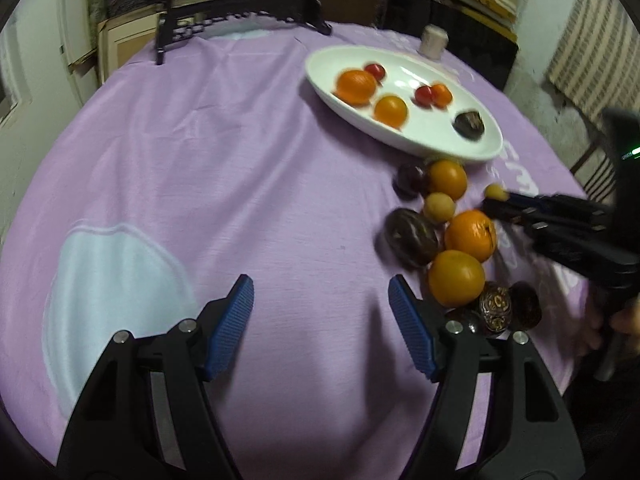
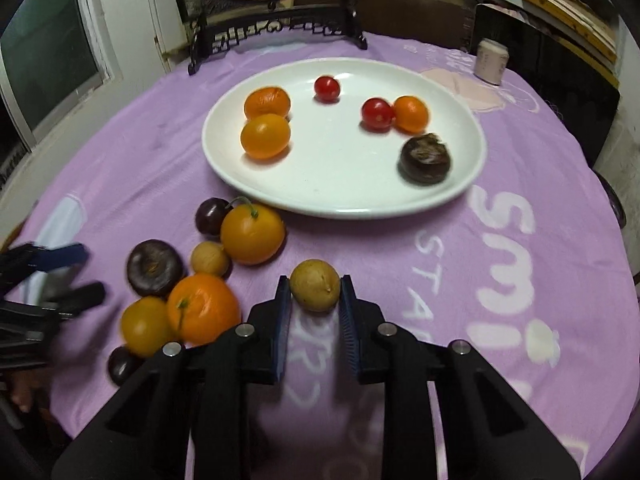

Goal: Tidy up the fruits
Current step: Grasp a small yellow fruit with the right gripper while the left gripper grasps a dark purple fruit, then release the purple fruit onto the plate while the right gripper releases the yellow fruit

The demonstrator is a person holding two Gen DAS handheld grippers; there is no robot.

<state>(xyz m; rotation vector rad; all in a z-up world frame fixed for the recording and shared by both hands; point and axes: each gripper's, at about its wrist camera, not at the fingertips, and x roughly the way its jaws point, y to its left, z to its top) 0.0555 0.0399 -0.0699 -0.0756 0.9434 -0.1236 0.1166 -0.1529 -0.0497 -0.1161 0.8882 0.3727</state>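
A white plate (image 2: pixel 344 196) holds two oranges, two red cherry tomatoes, a small orange and a dark fruit (image 2: pixel 425 160). On the purple cloth in front of it lies a cluster of oranges (image 2: pixel 252 234), dark fruits (image 2: pixel 155 267) and a tan longan (image 2: pixel 209 259). My right gripper (image 2: pixel 314 286) is shut on a tan longan (image 2: pixel 315 285), held above the cloth near the plate; it also shows in the left wrist view (image 1: pixel 495 193). My left gripper (image 1: pixel 320 300) is open and empty, left of the cluster (image 1: pixel 456 278).
A dark carved stand (image 2: pixel 276 28) with a round picture is at the table's far edge. A small pale cup (image 2: pixel 490 61) stands at the back right. The plate also shows in the left wrist view (image 1: pixel 404 136). A white patch (image 1: pixel 112 280) is printed on the cloth.
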